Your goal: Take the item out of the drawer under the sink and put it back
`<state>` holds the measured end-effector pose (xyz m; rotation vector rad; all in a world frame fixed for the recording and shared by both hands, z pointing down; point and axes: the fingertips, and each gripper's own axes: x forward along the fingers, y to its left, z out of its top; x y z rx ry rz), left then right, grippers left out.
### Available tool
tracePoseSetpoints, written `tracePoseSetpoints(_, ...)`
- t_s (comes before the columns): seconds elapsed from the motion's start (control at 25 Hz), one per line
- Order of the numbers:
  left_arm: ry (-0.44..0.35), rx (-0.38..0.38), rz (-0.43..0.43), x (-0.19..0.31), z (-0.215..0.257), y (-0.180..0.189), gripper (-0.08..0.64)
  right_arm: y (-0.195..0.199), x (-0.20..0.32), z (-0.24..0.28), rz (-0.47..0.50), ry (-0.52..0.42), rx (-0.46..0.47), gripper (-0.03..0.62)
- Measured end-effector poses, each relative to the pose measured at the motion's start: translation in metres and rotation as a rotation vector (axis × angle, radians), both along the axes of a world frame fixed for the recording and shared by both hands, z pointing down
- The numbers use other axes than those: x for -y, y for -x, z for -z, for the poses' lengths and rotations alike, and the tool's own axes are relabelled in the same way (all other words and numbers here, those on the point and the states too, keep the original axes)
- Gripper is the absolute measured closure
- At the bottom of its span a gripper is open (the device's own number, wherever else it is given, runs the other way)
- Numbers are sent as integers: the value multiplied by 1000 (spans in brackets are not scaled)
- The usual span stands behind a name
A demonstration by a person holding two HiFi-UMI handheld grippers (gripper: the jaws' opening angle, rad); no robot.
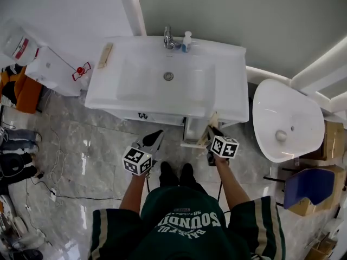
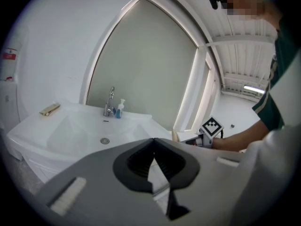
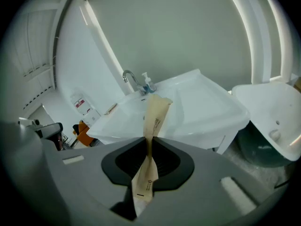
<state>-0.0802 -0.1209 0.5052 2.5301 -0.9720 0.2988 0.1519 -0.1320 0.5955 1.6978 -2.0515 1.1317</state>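
A white sink (image 1: 135,88) stands on a cabinet, and a narrow drawer (image 1: 193,132) below its right half is pulled out. My right gripper (image 1: 212,129) hovers just right of that drawer, shut on a creased beige paper packet (image 3: 155,117) with small print on it. The packet sticks up past the jaws of my right gripper (image 3: 149,141) and is pinched at its middle. My left gripper (image 1: 153,140) is held left of the drawer, in front of the cabinet. In the left gripper view, my left gripper (image 2: 153,141) has its jaws shut with nothing between them.
A tap (image 1: 168,38) and a soap bottle (image 1: 186,41) stand at the sink's back edge. A beige bar (image 1: 104,54) lies on its left corner. A loose white basin (image 1: 284,121) sits to the right, with a blue chair (image 1: 309,186) nearer. Cables (image 1: 59,194) trail at left.
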Motion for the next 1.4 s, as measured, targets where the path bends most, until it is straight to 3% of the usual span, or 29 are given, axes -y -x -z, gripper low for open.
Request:
tracePoseSetpoints(0.36,-112,-8,39,18,51,20,511,33,21,112,169,-289,-50,545)
tracePoseSetpoints(0.76,-226,-26,60,33,104,19,511,41,32,214,234,-537,-82,545)
tracePoseSetpoints(0.92,-242,-30,59,36,112,20,511,41,31,231,236,-580,-102,545)
tracePoseSetpoints(1.4,-233,-35,58,30,108,12,511,41,23,223,253,-575,-126,545)
